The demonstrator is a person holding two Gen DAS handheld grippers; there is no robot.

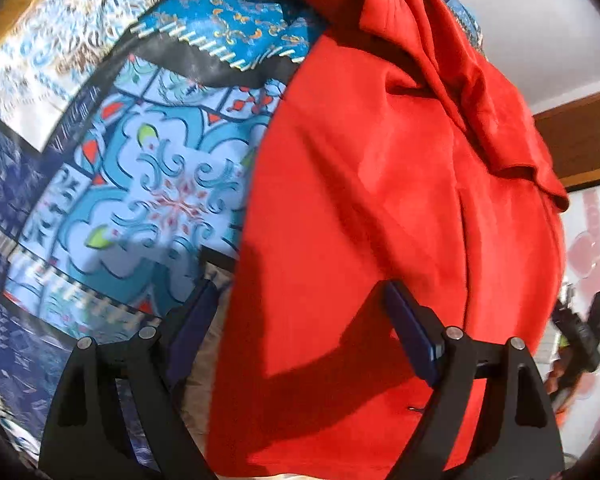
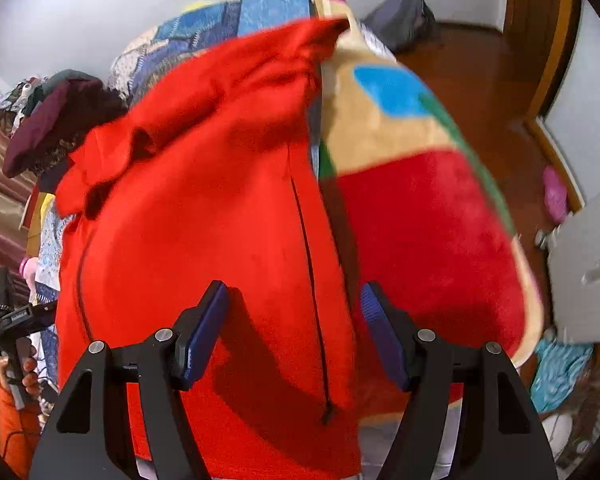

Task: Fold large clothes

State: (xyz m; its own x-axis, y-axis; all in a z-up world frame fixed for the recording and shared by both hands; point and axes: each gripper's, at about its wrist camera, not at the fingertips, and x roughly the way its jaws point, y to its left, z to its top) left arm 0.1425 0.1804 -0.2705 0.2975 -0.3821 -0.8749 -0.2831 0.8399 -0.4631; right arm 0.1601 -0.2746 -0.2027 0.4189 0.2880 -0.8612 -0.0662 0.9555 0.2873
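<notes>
On the bed in front of you, the red garment lies spread lengthwise, its far end bunched into loose folds and its near hem close under both tools. Your left gripper has its 2 fingers spread wide over the garment's left edge: the left finger sits above the patterned blue bedspread, the right one above red cloth, and nothing is pinched between them. Your right gripper is also parted, somewhat less wide, with the garment's dark seam line running between the fingers and no cloth gripped. To the right of the garment, touching its edge, lies a plush blanket in red, tan, blue and green blocks, draped toward the wooden floor. At the far left sits a heap of dark clothes, maroon on top, just beside the bunched end. A hand with an orange sleeve holds the other tool at the near left.
</notes>
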